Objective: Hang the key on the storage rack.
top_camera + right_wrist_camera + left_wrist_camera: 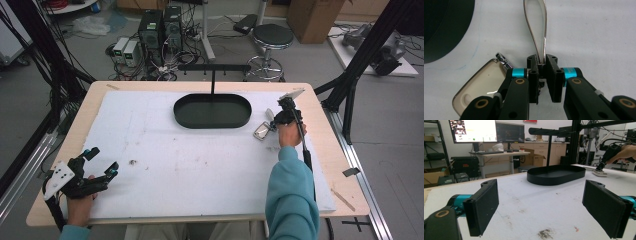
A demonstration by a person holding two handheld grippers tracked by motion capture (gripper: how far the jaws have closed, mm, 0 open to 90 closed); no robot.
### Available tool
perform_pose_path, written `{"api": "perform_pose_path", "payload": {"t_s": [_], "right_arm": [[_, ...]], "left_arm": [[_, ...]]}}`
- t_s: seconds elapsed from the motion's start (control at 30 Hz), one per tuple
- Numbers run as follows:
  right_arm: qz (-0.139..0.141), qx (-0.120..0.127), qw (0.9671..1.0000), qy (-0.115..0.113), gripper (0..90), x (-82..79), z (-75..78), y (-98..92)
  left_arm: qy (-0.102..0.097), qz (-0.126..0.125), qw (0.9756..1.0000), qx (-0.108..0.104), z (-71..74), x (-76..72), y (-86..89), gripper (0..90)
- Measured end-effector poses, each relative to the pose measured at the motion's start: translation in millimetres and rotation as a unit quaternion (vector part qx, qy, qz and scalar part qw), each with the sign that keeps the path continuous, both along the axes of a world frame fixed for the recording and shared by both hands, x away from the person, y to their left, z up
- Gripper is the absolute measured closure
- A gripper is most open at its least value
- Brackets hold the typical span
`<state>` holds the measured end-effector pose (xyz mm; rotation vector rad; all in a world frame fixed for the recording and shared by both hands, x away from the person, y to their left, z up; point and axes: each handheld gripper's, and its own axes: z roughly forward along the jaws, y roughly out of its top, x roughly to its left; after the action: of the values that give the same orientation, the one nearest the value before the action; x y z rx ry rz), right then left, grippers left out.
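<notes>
The high view looks forward and down from above the person's side, taking in the whole bench (150, 150). The left gripper view sits low, just above the bench surface, facing level across it towards the black oval tray (556, 175), which the high view also shows (212, 111). The right gripper view looks straight down from very close, with a dark edge of that tray (439, 30) at its upper left
</notes>
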<state>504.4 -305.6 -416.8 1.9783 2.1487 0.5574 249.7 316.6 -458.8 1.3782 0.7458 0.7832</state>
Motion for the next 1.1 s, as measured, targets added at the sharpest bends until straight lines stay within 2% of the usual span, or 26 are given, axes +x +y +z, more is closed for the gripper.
{"api": "perform_pose_path", "payload": {"t_s": [0.07, 0.2, 0.3, 0.37, 0.43, 0.5, 0.53, 0.57, 0.67, 0.77, 0.8, 0.87, 0.9, 0.93, 1.1], "right_arm": [[0.003, -0.009, 0.9999, -0.003, 82.0, -0.6, 0.3, 1.9], [0.01, -0.023, 0.9994, -0.024, 82.0, -2.4, 3.3, 5.4], [0.022, -0.025, 0.998, -0.053, 82.1, -6.3, 10.6, 8.0], [0.022, -0.026, 0.9977, -0.059, 82.1, -7.8, 12.8, 8.8], [0.024, -0.034, 0.9953, -0.088, 82.1, -12.6, 19.6, 10.2], [0.024, -0.027, 0.9937, -0.106, 82.1, -15.8, 24.0, 10.4], [0.024, -0.027, 0.9937, -0.106, 82.1, -15.8, 24.0, 10.4], [0.025, -0.022, 0.9918, -0.123, 82.1, -18.9, 27.9, 11.8], [0.03, -0.015, 0.9904, -0.134, 82.1, -21.7, 31.9, 13.7], [0.041, 0.005, 0.9873, -0.153, 82.1, -26.2, 37.1, 16.2], [0.041, 0.014, 0.985, -0.167, 82.1, -29.6, 38.6, 17.7], [0.044, 0.017, 0.9844, -0.169, 82.1, -31.0, 39.0, 18.1], [0.046, 0.02, 0.9817, -0.184, 82.1, -34.7, 40.3, 19.5], [0.046, 0.02, 0.9817, -0.184, 82.1, -34.7, 40.3, 19.5], [0.068, 0.036, 0.974, -0.213, 82.1, -42.2, 48.8, 22.4]], "left_arm": [[0.0, 0.0, 1.0, 0.0, 0.0, 0.0, -0.1, 14.1], [0.0, 0.0, 1.0, 0.0, 0.0, 0.0, 0.0, 14.1], [0.001, 0.0, 1.0, 0.0, 0.1, 0.1, -0.1, 14.1], [0.0, 0.0, 1.0, 0.002, 0.0, -0.2, -0.1, 14.1], [-0.001, 0.0, 1.0, 0.003, 0.0, -0.3, 0.0, 14.1], [-0.002, 0.001, 1.0, 0.003, -0.1, -0.4, -0.1, 14.1], [-0.002, 0.001, 1.0, 0.003, -0.1, -0.4, -0.1, 14.1], [-0.002, 0.001, 1.0, 0.003, -0.1, -0.4, 0.0, 14.1], [-0.002, 0.001, 1.0, 0.002, -0.1, -0.5, -0.2, 14.1], [-0.002, 0.001, 1.0, 0.004, 0.0, -0.3, -0.1, 14.1], [-0.002, 0.0, 1.0, 0.003, 0.0, -0.2, -0.2, 14.1], [-0.002, 0.0, 1.0, 0.005, 0.0, -0.3, -0.1, 14.1], [-0.003, 0.0, 1.0, 0.003, 0.0, -0.3, -0.5, 14.1], [-0.003, 0.0, 1.0, 0.003, 0.0, -0.3, -0.5, 14.1], [-0.003, 0.0, 1.0, 0.003, -0.1, -0.3, -0.5, 14.1]]}}
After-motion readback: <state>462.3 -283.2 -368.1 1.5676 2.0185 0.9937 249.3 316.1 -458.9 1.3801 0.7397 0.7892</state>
